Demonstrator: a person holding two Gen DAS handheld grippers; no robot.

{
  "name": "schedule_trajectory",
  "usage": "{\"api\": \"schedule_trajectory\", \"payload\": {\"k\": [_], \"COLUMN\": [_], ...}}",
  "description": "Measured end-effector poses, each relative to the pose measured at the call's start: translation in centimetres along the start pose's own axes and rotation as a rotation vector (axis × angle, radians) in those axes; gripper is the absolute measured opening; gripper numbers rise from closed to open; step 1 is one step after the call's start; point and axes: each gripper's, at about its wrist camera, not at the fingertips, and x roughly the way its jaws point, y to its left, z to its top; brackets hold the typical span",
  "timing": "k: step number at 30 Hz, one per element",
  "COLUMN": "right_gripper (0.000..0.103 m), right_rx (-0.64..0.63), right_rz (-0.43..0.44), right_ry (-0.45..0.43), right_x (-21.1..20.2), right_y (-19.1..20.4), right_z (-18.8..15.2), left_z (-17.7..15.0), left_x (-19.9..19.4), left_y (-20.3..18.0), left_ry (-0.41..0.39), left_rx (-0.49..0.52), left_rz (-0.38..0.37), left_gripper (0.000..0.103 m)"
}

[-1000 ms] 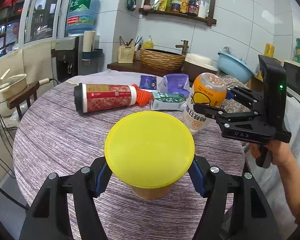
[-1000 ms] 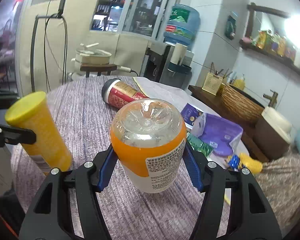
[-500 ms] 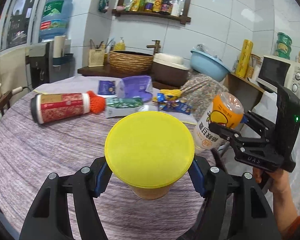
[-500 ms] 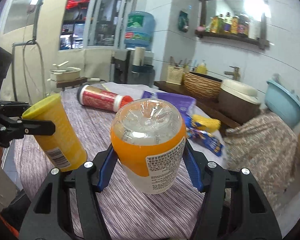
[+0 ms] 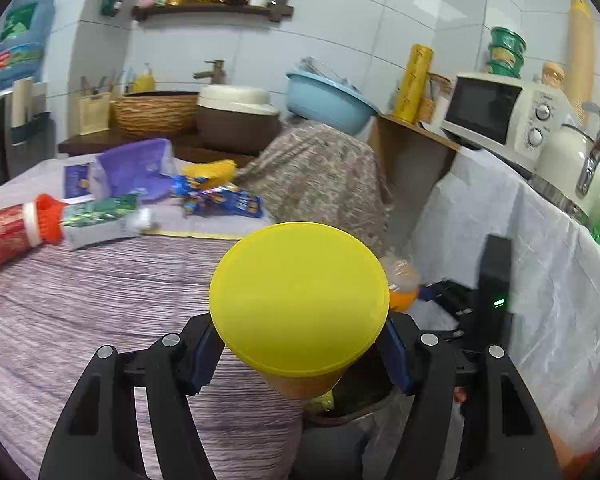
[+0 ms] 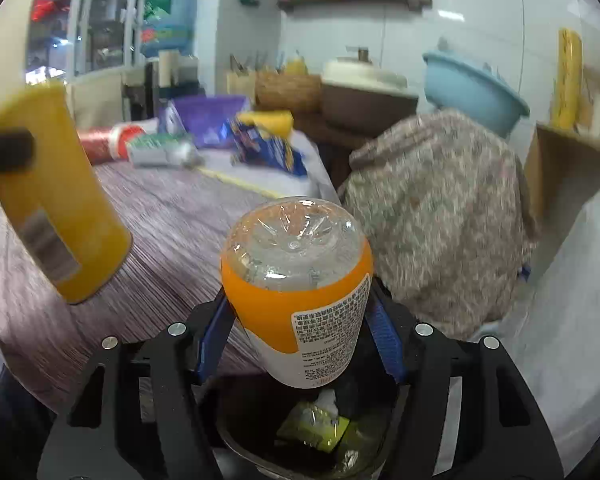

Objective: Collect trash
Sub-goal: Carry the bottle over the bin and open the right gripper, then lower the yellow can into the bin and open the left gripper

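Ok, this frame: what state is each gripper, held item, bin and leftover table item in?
left gripper: shut on yellow-lidded cup
right gripper: shut on orange-label bottle, above the bin
trash bin: open, yellow-green wrapper inside
red canister: lying on table
blue snack wrapper: lying on table

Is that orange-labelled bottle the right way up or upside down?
Upside down. In the right wrist view the orange-labelled bottle shows its clear ridged base on top, gripped by the right gripper above the bin.

Yellow cup [image 5: 299,298] gripped, tilted; orange-label bottle [image 6: 300,288] gripped, inverted above bin [image 6: 260,440].
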Motion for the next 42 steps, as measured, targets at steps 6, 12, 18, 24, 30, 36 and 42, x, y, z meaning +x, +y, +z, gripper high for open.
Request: {"api": "schedule_trajectory", "payload": {"k": [6,12,18,24,30,36,42], "right_gripper": [0.063,0.063,0.063,0.075,0.075,0.078,0.085], "right_rx": [0.130,0.212,0.219,0.207,0.191,0.167,0.242], "right_rz": [-0.001,0.013,-0.010,-0.049,-0.123,-0.242,-0.282], "right_ry": [0.173,0.324,0.410,0.408,0.336,0.278,0.269], "right_x": [6.6,12.1,15.1,14.9,10.5,4.0,-0.7], "right_y": [-3.0,-4.8,-5.3,-5.4,-4.7,-4.6,-5.4], "right_z": [-5.6,-9.8,-12.3,-13.2,-13.0,-13.4,-15.1], "left_z": [-0.5,-1.7,-2.8,-3.1,-3.0,-3.6,-5.6], "left_x": [3.4,7.0,9.2,10.4,12.2,14.8,18.9], "left_y": [-2.0,-3.5,-4.0,-4.5,-5.2,-6.3,-7.8], "left_ry": [0.047,0.114,0.157,0.167,0.192,0.241,0.324], "left_rx": [0.006,0.022,0.042,0.066,0.086,0.102,0.162], "left_rz": [-0.069,-0.089,-0.073,-0.072,-0.071,-0.089,-0.068], "left_gripper": [0.066,0.066,0.066,0.066,0.066,0.066,0.066]}}
